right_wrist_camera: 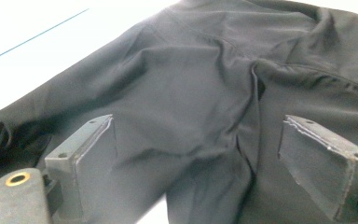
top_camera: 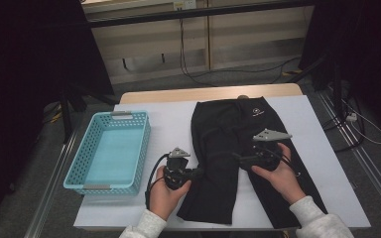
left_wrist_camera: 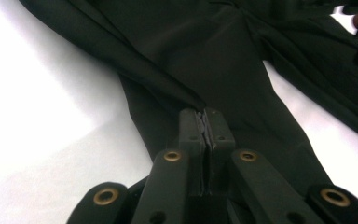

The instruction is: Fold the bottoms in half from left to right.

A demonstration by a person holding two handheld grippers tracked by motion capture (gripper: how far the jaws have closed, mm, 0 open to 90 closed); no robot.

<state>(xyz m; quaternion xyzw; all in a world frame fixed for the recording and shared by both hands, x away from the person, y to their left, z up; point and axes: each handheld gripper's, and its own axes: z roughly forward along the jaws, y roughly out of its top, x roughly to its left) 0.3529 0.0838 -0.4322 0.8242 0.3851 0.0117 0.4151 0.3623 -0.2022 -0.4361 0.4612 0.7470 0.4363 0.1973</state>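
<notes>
The fingers (left_wrist_camera: 193, 128) of the left gripper (left_wrist_camera: 206, 122) are squeezed tight together, low in the middle of the left gripper view, and they pinch a fold at the edge of the black trousers (left_wrist_camera: 223, 65). The cloth runs up from the tips in a ridge toward the upper left of that frame. In the high view the left gripper (top_camera: 194, 173) sits at the lower middle, at the left edge of one trouser leg, with a hand (top_camera: 164, 194) around it.

The right gripper (right_wrist_camera: 205, 154) has its jaws wide apart, one at the lower left and one at the lower right of the right gripper view. The trousers lie flat under and between them, and the pads hold nothing. In the high view the right gripper (top_camera: 238, 157) is right of the middle, above the crotch of the trousers.

The black trousers (top_camera: 238, 148) lie spread on the white table (top_camera: 168, 119), in the middle of the high view, legs toward the bottom. A blue basket (top_camera: 144, 144) stands to the left of them, apart from them
</notes>
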